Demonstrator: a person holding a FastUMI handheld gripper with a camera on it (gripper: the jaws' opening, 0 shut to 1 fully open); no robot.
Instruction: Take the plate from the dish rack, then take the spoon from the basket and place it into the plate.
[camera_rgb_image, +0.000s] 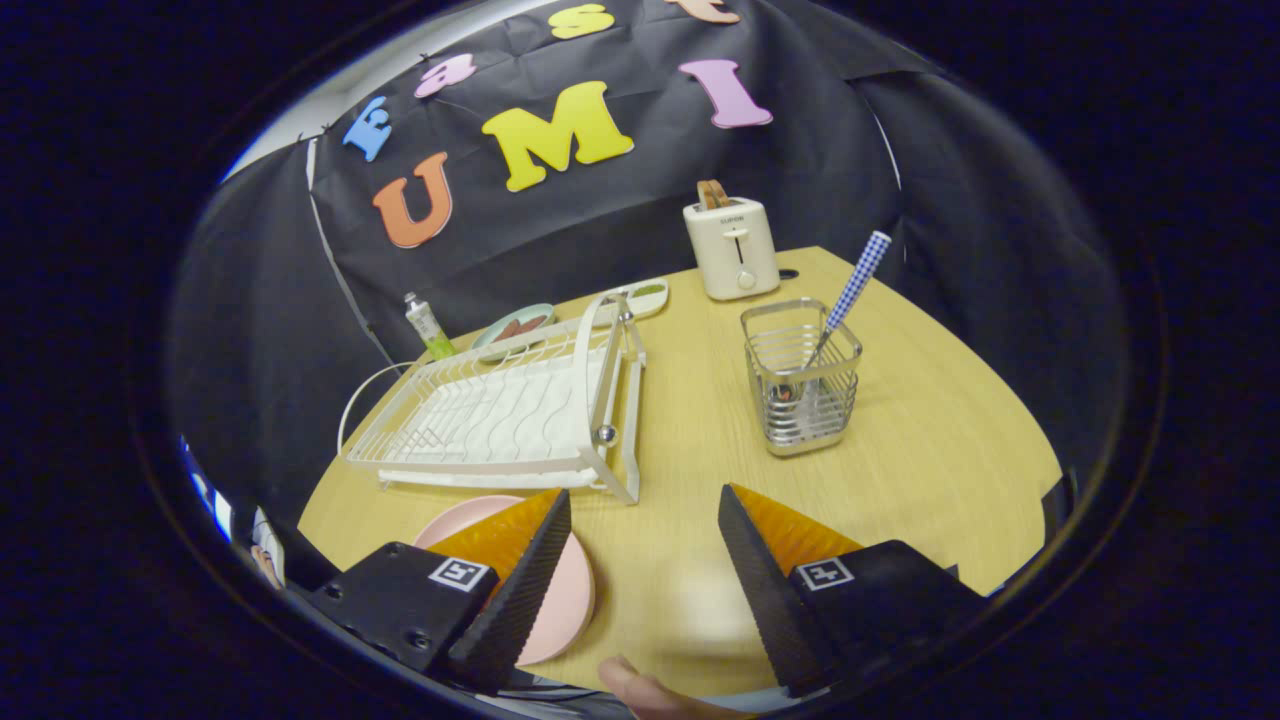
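A pink plate (568, 598) lies flat on the wooden table, partly hidden under my left finger. The white dish rack (500, 410) stands just beyond it with nothing in its slots. Further right, a wire metal basket (803, 377) holds a spoon (852, 285) with a blue-checked handle that leans out to the upper right. My gripper (640, 565) hovers over the table's near edge, open, with bare table between its fingers. The basket stands well ahead of the right finger.
A white toaster (732, 247) with bread in it stands at the table's far edge. Small dishes (515, 326) and a tube (429, 328) sit behind the rack. A fingertip of a person's hand (640, 690) shows below the fingers.
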